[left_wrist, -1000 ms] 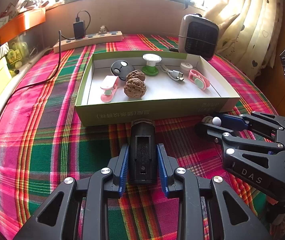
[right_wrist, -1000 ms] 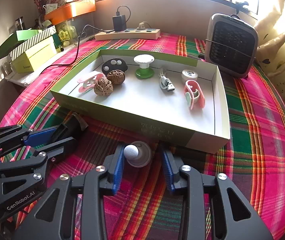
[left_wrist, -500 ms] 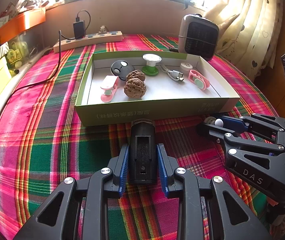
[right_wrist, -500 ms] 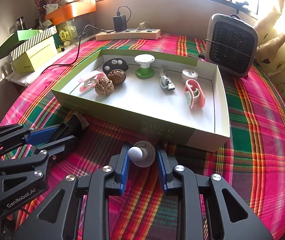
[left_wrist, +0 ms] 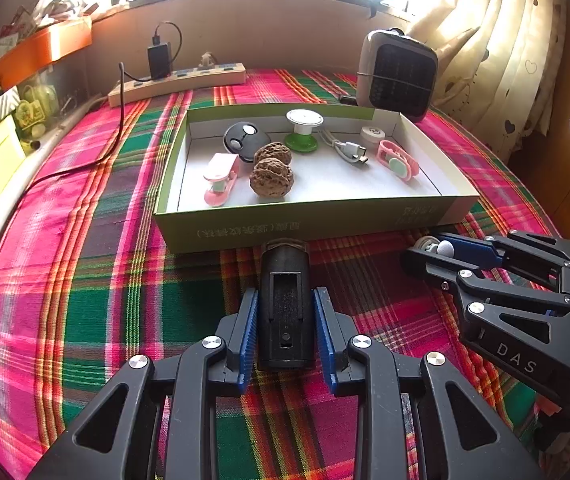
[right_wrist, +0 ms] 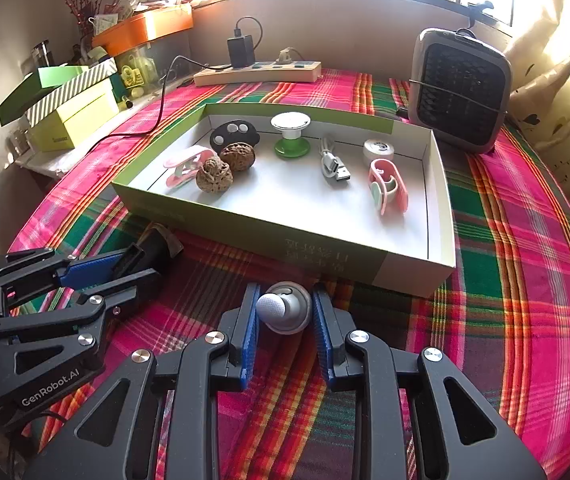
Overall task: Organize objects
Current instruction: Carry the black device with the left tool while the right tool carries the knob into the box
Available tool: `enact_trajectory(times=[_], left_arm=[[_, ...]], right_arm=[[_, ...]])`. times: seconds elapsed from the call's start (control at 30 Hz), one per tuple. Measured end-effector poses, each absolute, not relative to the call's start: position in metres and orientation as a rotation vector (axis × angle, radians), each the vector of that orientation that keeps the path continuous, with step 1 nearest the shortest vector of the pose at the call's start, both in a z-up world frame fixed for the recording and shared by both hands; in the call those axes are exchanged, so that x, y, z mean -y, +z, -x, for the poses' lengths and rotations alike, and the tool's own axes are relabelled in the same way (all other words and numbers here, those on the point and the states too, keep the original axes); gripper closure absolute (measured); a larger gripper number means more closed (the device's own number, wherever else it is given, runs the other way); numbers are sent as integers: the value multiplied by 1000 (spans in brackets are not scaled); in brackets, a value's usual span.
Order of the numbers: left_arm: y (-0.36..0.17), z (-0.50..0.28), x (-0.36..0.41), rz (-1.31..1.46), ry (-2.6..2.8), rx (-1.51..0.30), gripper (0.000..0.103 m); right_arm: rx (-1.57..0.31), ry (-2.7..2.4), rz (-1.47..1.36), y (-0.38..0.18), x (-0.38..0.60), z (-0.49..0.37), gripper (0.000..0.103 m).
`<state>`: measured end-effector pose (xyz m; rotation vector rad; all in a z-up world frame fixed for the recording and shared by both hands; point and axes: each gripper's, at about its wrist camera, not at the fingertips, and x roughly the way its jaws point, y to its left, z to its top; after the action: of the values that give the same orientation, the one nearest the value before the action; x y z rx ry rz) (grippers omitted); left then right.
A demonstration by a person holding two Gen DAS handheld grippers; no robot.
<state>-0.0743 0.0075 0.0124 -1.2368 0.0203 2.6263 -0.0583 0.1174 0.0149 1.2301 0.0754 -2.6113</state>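
On the worktop [left_wrist: 85, 280], under its pink-and-green plaid cloth, a shallow green box [left_wrist: 309, 224] with a white inside takes up the middle. Behind it stand a small grey heater [left_wrist: 399, 74] at the right and a power strip [left_wrist: 181, 82] with a black charger plugged in at the left.

Both tongs come in from the near edge, angled down toward the cloth just in front of the box's near wall. The left tongs [left_wrist: 285, 328] sit level, one blue pad on each side of a black oblong device [left_wrist: 285, 304]. Its pads press on the device's long flanks, so the tongs are closed to a narrow gap and gripping it. The device's long axis runs along the fingers, straight away from the camera; its far end, which has a clear cap, points at the box wall and almost meets it.

The right tongs [right_wrist: 285, 320] are likewise narrowed, with a small round grey-and-white piece [right_wrist: 287, 310] between the pads; the pads appear to touch its sides, and it rests on the cloth close to the box's near wall. A rounded white knob on it faces the camera.

Inside the box lie two walnuts [left_wrist: 271, 170] touching each other, a pink clip [left_wrist: 221, 178] beside them, a black oval piece [left_wrist: 243, 142], a green-and-white spool [left_wrist: 303, 130] standing upright, a USB cable [left_wrist: 345, 148], a small white roll [left_wrist: 372, 135] and a second pink clip [left_wrist: 399, 160].
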Motion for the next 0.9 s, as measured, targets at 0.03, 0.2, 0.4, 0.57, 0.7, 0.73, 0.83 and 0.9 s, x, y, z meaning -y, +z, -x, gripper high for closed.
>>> enact_trajectory(times=[0.03, 0.2, 0.4, 0.57, 0.7, 0.73, 0.83, 0.9], left_arm=[[13, 74, -7, 1235, 2627, -22, 78], [19, 72, -6, 1217, 2641, -35, 78], [30, 70, -7, 1183, 2651, -47, 78], [39, 72, -11, 1155, 2653, -62, 78], [45, 75, -13, 1139, 2648, -61, 78], [46, 76, -14, 1138, 2647, -62, 78], [50, 80, -17, 1129, 2644, -66, 78], [52, 84, -19, 1124, 2636, -61, 78]], right_arm=[[-73, -2611, -1231, 15, -118, 58, 77], [-55, -2614, -1220, 18, -120, 56, 77], [-44, -2619, -1194, 26, -121, 54, 77], [-41, -2627, -1168, 35, -123, 54, 77], [-38, -2640, -1147, 41, -126, 55, 77], [-39, -2644, -1141, 43, -127, 56, 77], [-37, -2654, -1132, 47, -130, 58, 77], [-35, -2660, -1128, 49, -132, 62, 77]])
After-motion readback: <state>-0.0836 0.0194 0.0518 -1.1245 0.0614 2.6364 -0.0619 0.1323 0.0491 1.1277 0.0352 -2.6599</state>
